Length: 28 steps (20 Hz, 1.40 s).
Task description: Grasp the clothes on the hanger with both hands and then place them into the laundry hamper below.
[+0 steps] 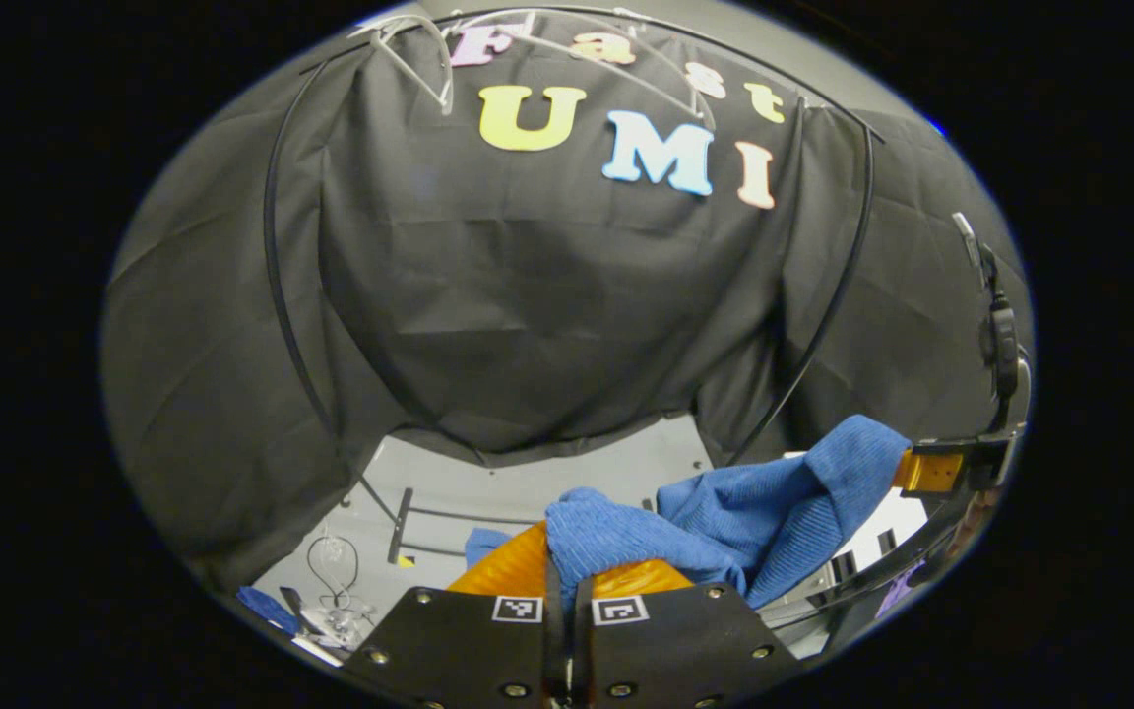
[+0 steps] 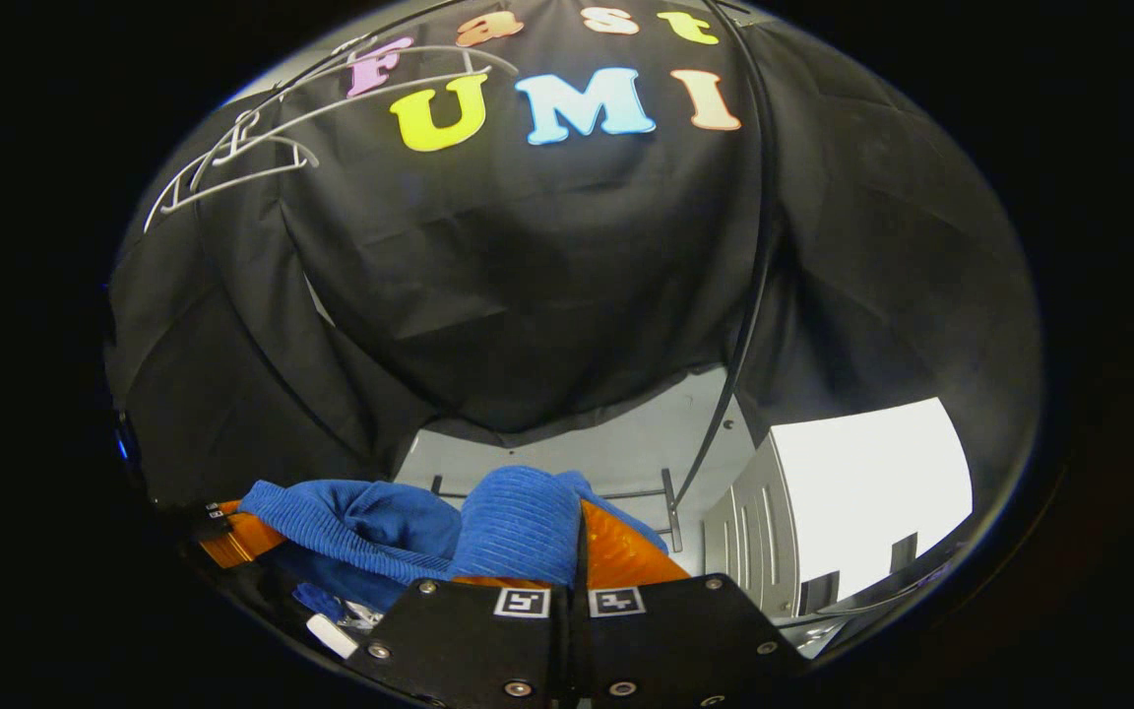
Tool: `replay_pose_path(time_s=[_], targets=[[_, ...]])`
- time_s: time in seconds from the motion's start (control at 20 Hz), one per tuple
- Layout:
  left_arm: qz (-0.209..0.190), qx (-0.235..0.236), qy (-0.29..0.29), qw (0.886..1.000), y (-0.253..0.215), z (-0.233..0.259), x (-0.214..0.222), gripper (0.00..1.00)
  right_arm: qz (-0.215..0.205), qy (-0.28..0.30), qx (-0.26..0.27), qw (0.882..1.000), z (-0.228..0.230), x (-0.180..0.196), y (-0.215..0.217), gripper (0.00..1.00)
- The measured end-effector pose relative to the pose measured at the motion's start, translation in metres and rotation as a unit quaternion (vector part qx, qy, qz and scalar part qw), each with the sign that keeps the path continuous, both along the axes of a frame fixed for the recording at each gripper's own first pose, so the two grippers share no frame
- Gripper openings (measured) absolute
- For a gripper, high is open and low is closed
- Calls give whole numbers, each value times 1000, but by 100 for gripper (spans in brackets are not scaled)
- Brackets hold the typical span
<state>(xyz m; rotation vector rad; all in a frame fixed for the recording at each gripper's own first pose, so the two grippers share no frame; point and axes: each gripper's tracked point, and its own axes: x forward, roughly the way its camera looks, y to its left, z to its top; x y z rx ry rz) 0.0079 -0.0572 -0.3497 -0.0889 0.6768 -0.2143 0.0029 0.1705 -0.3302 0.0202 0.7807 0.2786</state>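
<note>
We are pinching the blue ribbed knit garment (image 1: 626, 542) with the left gripper (image 1: 567, 581), its orange fingers closed on a bunched fold. The right gripper (image 2: 572, 561) is clamping another fold of it (image 2: 518, 527), the cloth sagging between them. White wire hangers (image 1: 419, 54) are hanging bare above, so we are carrying. Next we judge lowering over the hamper, then releasing.

Ribbed blue garment (image 1: 724, 532), orange claw (image 1: 567, 576) fingers, white hanger (image 2: 232, 162).

Right gripper (image 2: 577, 551) fingers (image 2: 626, 551) clamping blue garment (image 2: 518, 527), white hamper (image 2: 852, 502) beside
</note>
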Motion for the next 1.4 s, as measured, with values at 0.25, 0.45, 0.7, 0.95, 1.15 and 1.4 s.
replay_pose_path(time_s=[0.25, 0.45, 0.7, 0.95, 1.15, 1.4], targets=[[-11, 6, 32, 999, -9, -66, 12, 3, 13, 39, -7, 999, -54, -11, 9, 1], [4, 14, 59, 998, -3, -112, 8, 3, 11, 73, -15, 997, -95, -15, 16, 1], [-12, 31, 70, 997, -8, -136, 9, 5, -8, 98, -13, 995, -117, -17, 15, 2], [-29, 31, 90, 995, -13, -151, 8, 4, -7, 120, -22, 992, -130, -25, 16, 3], [-38, 39, 100, 994, -11, -160, 2, 4, -8, 132, -27, 991, -139, -32, 19, 4], [-49, 42, 108, 992, -9, -169, -2, 4, -13, 144, -35, 989, -145, -38, 22, 3]])
